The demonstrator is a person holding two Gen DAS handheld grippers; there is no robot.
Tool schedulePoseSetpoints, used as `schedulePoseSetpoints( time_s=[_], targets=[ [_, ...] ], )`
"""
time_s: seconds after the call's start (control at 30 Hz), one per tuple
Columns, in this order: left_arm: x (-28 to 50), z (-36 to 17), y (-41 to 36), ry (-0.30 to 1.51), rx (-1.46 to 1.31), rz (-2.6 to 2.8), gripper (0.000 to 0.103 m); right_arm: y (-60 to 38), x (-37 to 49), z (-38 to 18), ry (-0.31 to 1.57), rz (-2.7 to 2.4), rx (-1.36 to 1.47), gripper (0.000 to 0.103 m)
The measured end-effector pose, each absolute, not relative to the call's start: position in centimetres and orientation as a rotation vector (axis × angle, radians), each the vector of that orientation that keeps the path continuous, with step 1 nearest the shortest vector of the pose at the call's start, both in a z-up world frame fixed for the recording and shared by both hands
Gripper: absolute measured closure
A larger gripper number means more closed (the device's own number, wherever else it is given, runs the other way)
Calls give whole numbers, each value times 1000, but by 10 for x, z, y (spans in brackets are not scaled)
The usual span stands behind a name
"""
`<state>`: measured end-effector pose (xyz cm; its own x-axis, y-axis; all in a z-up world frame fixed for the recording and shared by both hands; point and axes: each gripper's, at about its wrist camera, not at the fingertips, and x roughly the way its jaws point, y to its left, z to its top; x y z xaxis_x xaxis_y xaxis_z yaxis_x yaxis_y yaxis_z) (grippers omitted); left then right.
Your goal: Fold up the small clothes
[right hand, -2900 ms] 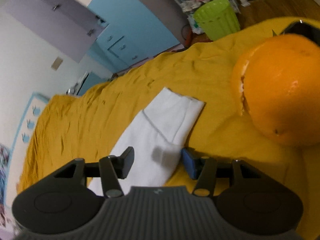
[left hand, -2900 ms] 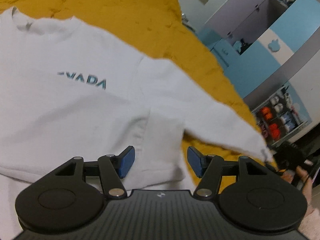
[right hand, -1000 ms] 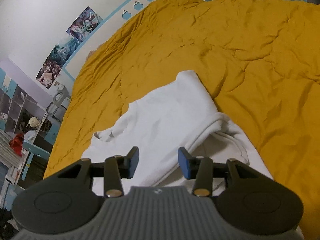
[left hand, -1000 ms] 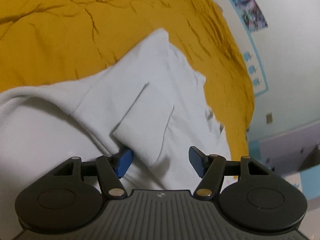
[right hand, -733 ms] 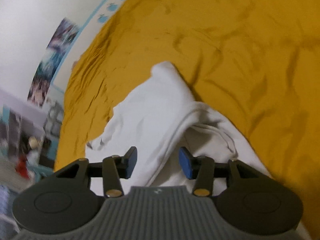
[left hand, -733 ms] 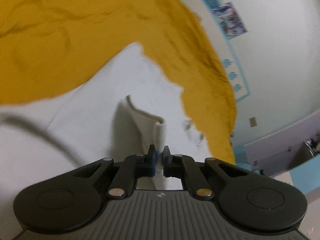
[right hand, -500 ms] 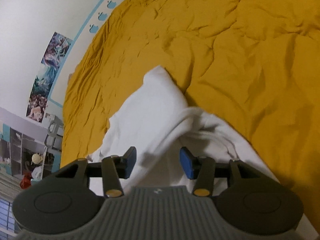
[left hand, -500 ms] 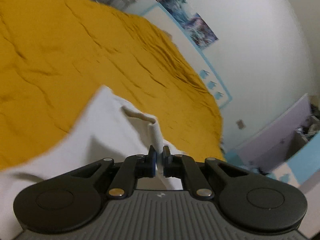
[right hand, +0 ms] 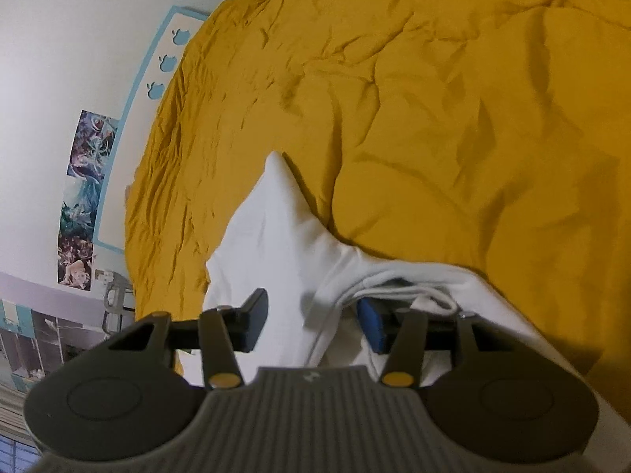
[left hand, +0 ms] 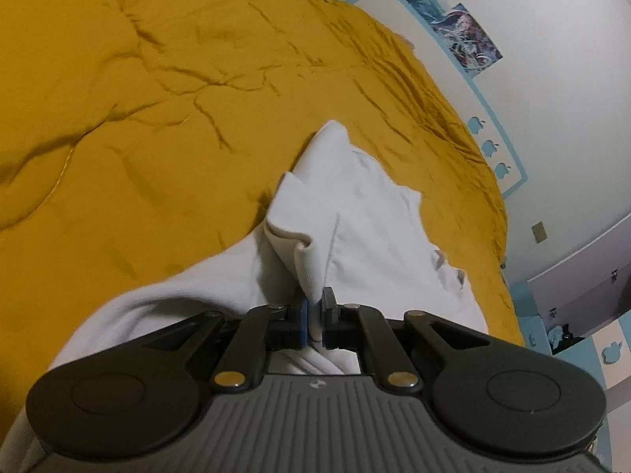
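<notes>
Left gripper (left hand: 314, 321) fingers clamped on ribbed cuff (left hand: 309, 272) of white sweatshirt (left hand: 366, 213) lying mid-bed on yellow bedspread (left hand: 138, 90), likely to carry sleeve inward; right gripper (right hand: 311, 321) fingers apart, straddling folded hem edge.

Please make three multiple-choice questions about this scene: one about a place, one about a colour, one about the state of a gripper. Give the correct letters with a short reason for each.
1. Where does the white cotton sweatshirt lie?
A. on a wooden floor
B. on a quilted bed cover
C. in a basket

2. What colour is the quilted bed cover?
A. mustard yellow
B. dark green
C. grey

3. How is the left gripper?
A. wide open above the cloth
B. shut on nothing
C. shut on a ribbed cuff

Answers: 1 B, the cover surrounds the sweatshirt in both views. 2 A, it is yellow everywhere. 3 C, the white ribbed cuff is pinched between its pads, while the right gripper is open.
</notes>
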<state>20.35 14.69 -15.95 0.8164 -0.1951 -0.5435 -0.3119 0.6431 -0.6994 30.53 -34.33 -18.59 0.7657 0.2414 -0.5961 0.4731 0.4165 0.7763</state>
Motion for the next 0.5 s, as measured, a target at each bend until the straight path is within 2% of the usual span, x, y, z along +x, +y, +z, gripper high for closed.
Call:
schedulePoseSetpoints(
  time_s=[0.17, 0.3, 0.37, 0.43, 0.5],
  targets=[
    [186, -140, 151, 583, -883, 11, 97, -351, 289, -173, 667, -205, 1123, 102],
    [194, -154, 142, 685, -810, 42, 96, -360, 287, -186, 718, -243, 1119, 102],
    [194, -165, 146, 720, -846, 58, 92, -362, 286, -192, 765, -245, 1131, 102],
    [188, -160, 150, 725, -880, 66, 89, -363, 279, -185, 759, -255, 1120, 97],
    [179, -146, 150, 740, -871, 81, 87, -363, 270, -170, 754, -278, 1061, 83]
  ],
)
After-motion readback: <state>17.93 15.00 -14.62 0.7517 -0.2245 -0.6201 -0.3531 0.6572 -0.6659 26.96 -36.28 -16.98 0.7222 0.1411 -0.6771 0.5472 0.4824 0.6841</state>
